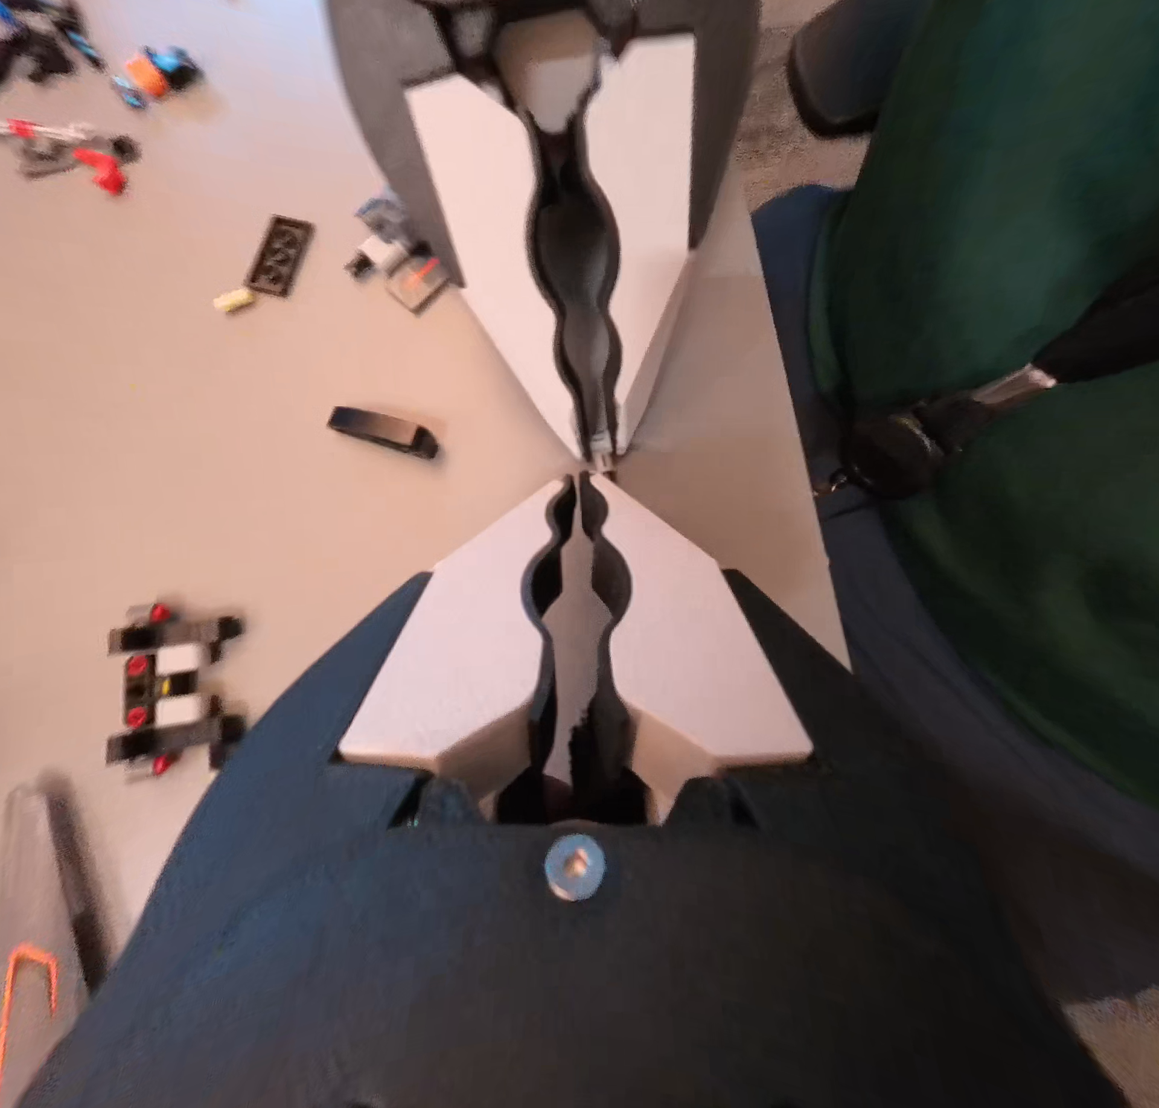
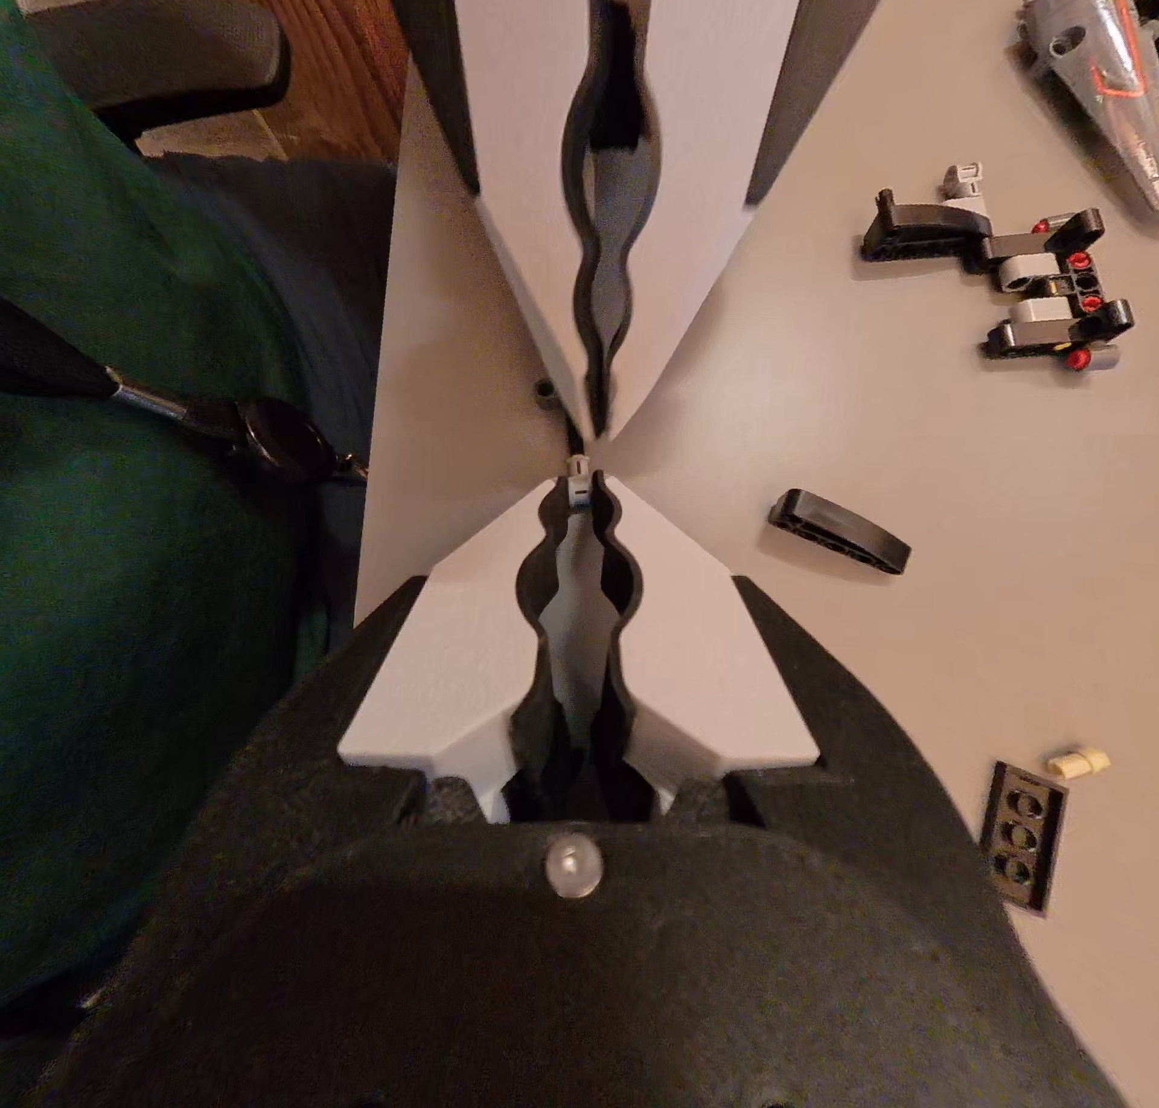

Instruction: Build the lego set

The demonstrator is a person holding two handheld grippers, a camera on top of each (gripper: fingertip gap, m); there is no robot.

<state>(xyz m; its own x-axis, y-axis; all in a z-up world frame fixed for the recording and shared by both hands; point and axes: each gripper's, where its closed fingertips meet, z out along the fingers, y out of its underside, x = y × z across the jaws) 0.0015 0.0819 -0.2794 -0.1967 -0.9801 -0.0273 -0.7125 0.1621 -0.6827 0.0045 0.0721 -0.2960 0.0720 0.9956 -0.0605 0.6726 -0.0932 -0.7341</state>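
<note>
**Two grippers met tip to tip over a small pin**

The right gripper (image 2: 586, 494) had its white fingers with black wavy pads clamped on a small light-grey plastic connector pin (image 2: 578, 479), which stuck out past the tips. The left gripper (image 1: 578, 482) faced it tip to tip, its jaws drawn together with nothing between them, and its tips sat just beside the pin's free end (image 1: 603, 453). Both met above the near edge of the table.

On the smooth beige tabletop (image 2: 815, 425), a curved black plastic beam (image 2: 839, 531) lay nearest the tips. Farther out stood a partly built black and light-grey lego frame with red pins (image 2: 1028, 287), resting flat. A flat black studded plate (image 2: 1022, 834) lay apart from it, with a small cream-coloured peg (image 2: 1077, 764) just beside its end. More loose pieces in red, blue, orange and black (image 1: 94, 74) lay scattered at the table's far part, blurred. A clear plastic bag of grey parts (image 2: 1104, 74) sat at one corner.

Beyond the table edge a person in a dark green garment (image 2: 125, 513) sat on a chair with a black armrest (image 2: 188, 55), over a wooden floor (image 2: 313, 24). No writing was legible.
</note>
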